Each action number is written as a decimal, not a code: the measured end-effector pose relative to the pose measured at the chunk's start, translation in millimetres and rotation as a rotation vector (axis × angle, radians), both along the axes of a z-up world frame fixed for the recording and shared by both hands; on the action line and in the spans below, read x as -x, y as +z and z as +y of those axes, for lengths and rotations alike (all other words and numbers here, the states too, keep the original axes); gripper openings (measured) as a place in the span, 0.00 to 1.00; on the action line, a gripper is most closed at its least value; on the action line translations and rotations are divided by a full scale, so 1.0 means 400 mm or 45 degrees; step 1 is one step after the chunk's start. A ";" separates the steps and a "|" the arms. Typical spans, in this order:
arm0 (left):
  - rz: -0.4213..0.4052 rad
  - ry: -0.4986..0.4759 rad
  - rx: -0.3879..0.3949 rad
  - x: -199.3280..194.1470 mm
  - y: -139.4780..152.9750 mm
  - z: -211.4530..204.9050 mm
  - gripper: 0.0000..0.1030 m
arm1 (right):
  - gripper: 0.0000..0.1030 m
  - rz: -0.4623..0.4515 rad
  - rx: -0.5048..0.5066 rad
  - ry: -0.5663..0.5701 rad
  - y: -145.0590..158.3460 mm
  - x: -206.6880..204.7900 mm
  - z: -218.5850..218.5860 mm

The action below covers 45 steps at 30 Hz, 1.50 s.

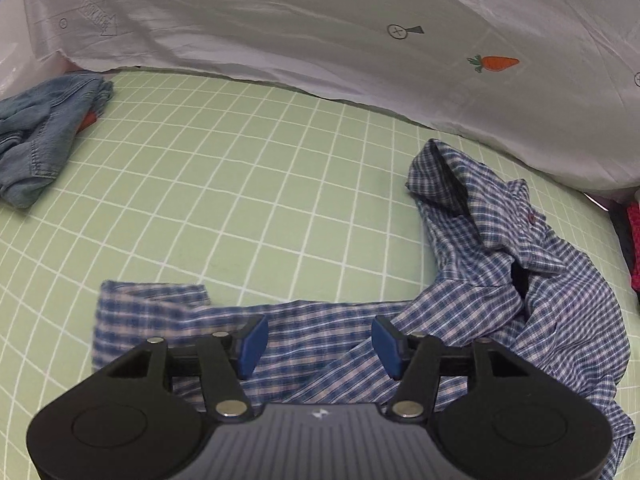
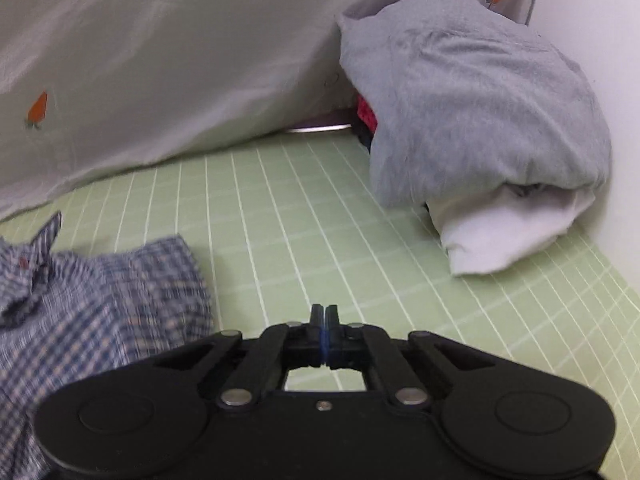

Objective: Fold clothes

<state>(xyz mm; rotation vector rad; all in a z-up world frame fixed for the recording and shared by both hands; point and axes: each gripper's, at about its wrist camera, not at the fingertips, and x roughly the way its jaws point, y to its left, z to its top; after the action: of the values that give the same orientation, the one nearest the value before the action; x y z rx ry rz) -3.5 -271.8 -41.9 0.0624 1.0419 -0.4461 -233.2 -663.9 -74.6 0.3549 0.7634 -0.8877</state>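
Observation:
A blue plaid shirt (image 1: 500, 280) lies crumpled on the green grid mat (image 1: 240, 200), one sleeve stretched out to the left. My left gripper (image 1: 320, 344) is open just above that sleeve, its blue pads either side of the cloth. In the right wrist view the same shirt (image 2: 100, 280) lies at the left. My right gripper (image 2: 324, 320) is shut with nothing between its pads, over bare mat (image 2: 320, 220) to the right of the shirt.
A white sheet with carrot prints (image 1: 320, 40) hangs along the back. A denim garment (image 1: 40, 140) lies at the far left. A pile of grey and white clothes (image 2: 480, 120) sits at the back right, with red fabric (image 2: 366, 114) under it.

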 end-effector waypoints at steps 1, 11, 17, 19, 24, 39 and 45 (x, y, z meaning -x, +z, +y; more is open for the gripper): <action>0.002 -0.014 0.008 -0.004 -0.002 -0.019 0.63 | 0.02 -0.021 0.000 0.005 0.014 -0.002 -0.014; -0.029 -0.102 -0.022 -0.013 0.003 -0.116 0.66 | 0.78 -0.112 -0.259 -0.119 -0.063 0.048 0.150; 0.013 -0.071 -0.008 0.055 0.003 -0.022 0.69 | 0.86 -0.125 -0.364 -0.148 -0.072 0.131 0.272; 0.012 -0.068 -0.016 0.082 0.001 0.007 0.69 | 0.86 -0.087 -0.371 -0.149 -0.074 0.141 0.297; 0.026 -0.031 -0.013 0.139 0.002 0.081 0.69 | 0.89 -0.274 -0.573 -0.139 -0.087 0.184 0.345; 0.014 0.065 -0.026 0.196 0.016 0.190 0.70 | 0.15 -0.085 -0.400 0.180 -0.140 0.092 0.390; -0.010 0.046 -0.035 0.189 0.027 0.168 0.70 | 0.13 -0.050 -0.323 0.166 -0.136 0.092 0.289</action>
<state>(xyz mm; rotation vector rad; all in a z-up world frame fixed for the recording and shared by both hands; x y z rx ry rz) -79.2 -204.6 -31.1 0.0695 1.0400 -0.3986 -270.2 -548.1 -128.9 0.5388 0.8553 -0.6606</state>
